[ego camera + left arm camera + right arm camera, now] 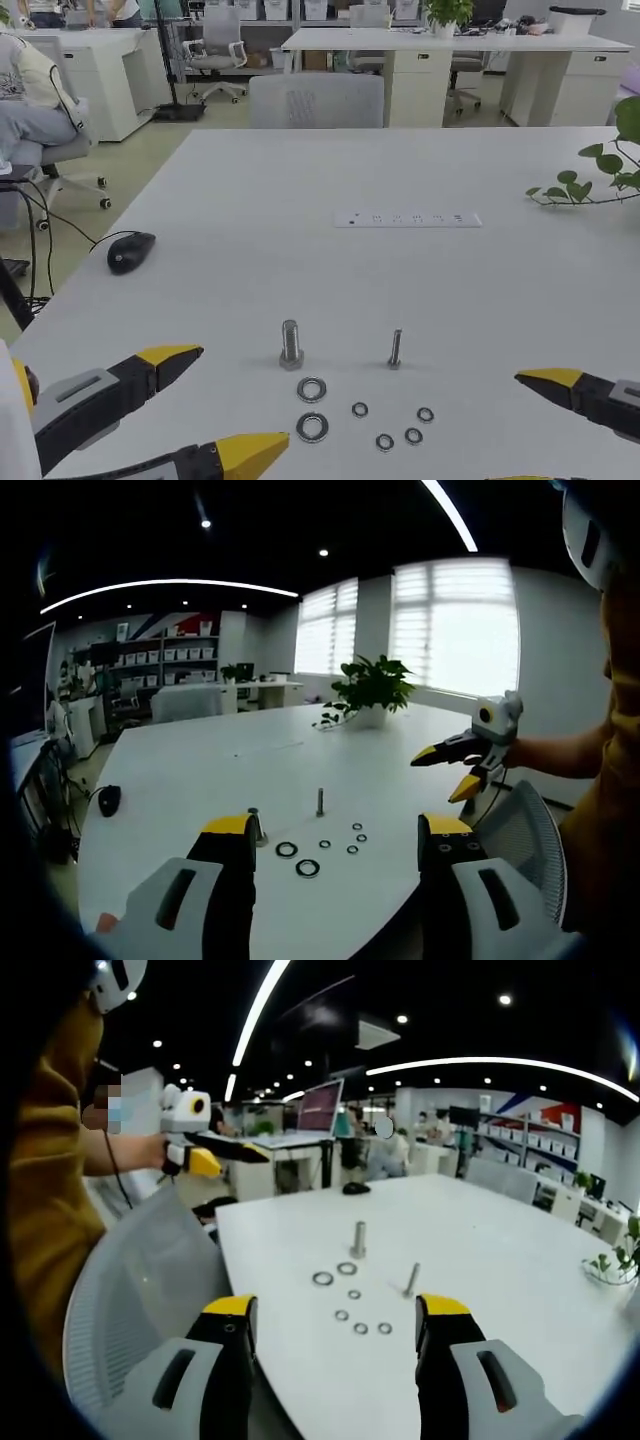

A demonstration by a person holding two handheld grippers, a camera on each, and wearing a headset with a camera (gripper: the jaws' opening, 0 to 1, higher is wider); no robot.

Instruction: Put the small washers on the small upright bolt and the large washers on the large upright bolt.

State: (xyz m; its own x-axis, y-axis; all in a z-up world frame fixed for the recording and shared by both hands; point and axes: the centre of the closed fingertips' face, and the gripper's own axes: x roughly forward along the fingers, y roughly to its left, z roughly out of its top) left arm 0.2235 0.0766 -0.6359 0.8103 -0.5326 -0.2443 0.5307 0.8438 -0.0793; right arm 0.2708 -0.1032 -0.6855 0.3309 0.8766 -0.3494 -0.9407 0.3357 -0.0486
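Observation:
A large upright bolt (290,345) and a small upright bolt (395,349) stand near the front of the white table (300,250). Before them lie two large washers (311,389) (312,427) and several small washers (385,442). My left gripper (215,405) hovers open at the lower left, level with the large washers. My right gripper (535,430) is open at the lower right, off to the side of the small washers. In the left gripper view, the open left gripper (338,827) frames the bolts (320,801) and washers (307,868). The open right gripper (336,1307) likewise faces the washers (322,1279) and large bolt (358,1239).
A black mouse (131,250) lies at the table's left edge, its cable running off the side. A white power strip (407,219) sits behind the bolts. Plant leaves (600,170) reach in at the right. A grey chair (315,100) stands at the far edge.

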